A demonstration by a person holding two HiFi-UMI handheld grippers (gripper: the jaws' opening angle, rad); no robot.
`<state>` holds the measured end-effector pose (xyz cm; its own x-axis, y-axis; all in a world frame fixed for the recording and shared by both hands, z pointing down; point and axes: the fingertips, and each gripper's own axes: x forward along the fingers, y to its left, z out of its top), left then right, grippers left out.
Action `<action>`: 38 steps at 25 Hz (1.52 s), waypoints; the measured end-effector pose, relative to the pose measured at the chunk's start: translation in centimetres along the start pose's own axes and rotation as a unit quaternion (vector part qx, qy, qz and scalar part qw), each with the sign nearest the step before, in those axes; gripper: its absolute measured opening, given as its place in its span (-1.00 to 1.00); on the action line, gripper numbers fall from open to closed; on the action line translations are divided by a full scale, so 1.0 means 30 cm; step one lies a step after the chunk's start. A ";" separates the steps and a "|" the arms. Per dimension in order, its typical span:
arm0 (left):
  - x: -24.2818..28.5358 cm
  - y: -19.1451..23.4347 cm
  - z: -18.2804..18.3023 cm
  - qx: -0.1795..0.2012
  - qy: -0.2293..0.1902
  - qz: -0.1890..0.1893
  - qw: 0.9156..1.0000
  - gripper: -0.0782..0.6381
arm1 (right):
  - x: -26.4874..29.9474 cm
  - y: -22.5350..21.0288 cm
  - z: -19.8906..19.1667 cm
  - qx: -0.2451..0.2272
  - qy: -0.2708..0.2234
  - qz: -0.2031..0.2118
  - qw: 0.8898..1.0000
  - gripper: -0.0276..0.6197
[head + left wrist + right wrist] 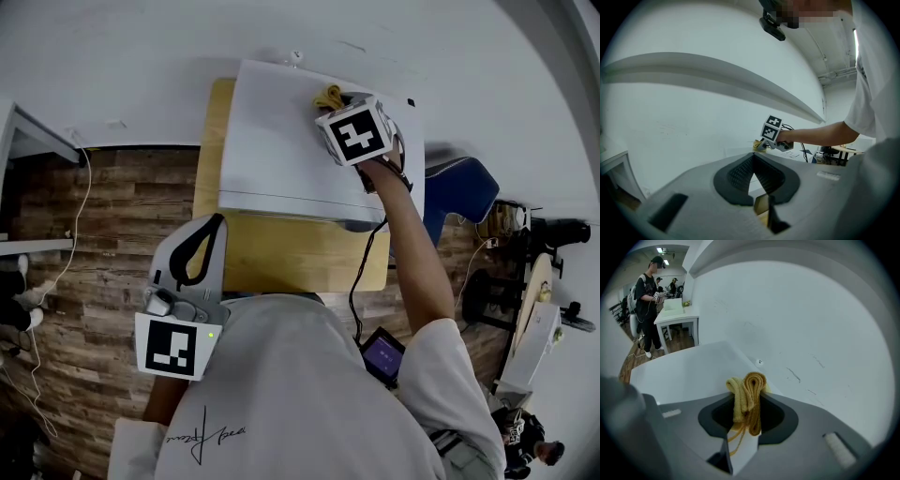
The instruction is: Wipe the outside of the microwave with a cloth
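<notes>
The white microwave (291,150) stands on a wooden table (281,253) against the wall. My right gripper (336,101) is over the back right of its top, shut on a folded yellow cloth (328,96) that sticks out from the jaws toward the wall. In the right gripper view the cloth (747,399) is bunched between the fingers above the microwave's white top (689,366). My left gripper (192,248) hangs low in front of the table, away from the microwave, with its jaws shut on nothing (753,180).
A blue chair (459,192) sits right of the table. A power cord (66,244) runs down the wood floor at left. A phone (382,356) hangs at the person's waist. Other people stand by a white table (675,315) far off.
</notes>
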<state>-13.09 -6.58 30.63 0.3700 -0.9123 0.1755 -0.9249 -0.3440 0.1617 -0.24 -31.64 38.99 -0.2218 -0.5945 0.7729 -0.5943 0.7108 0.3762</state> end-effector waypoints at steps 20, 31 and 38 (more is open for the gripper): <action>-0.086 0.062 0.013 -0.003 -0.011 0.056 0.998 -0.79 | 0.027 0.269 0.258 -0.057 -0.052 0.054 0.996 -0.55; -0.142 0.053 0.012 -0.002 -0.015 0.081 0.997 -0.79 | -0.083 0.520 0.387 -0.069 -0.116 0.176 0.975 -0.55; -0.120 -0.010 0.005 0.007 -0.012 0.052 0.999 -0.79 | -0.207 0.461 0.368 -0.076 -0.144 0.150 0.975 -0.55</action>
<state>-14.16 -3.23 29.80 0.2695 -0.9484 0.1673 -0.9595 -0.2497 0.1305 -15.61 -22.27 33.77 -0.5894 -0.4169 0.6920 -0.3524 0.9035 0.2442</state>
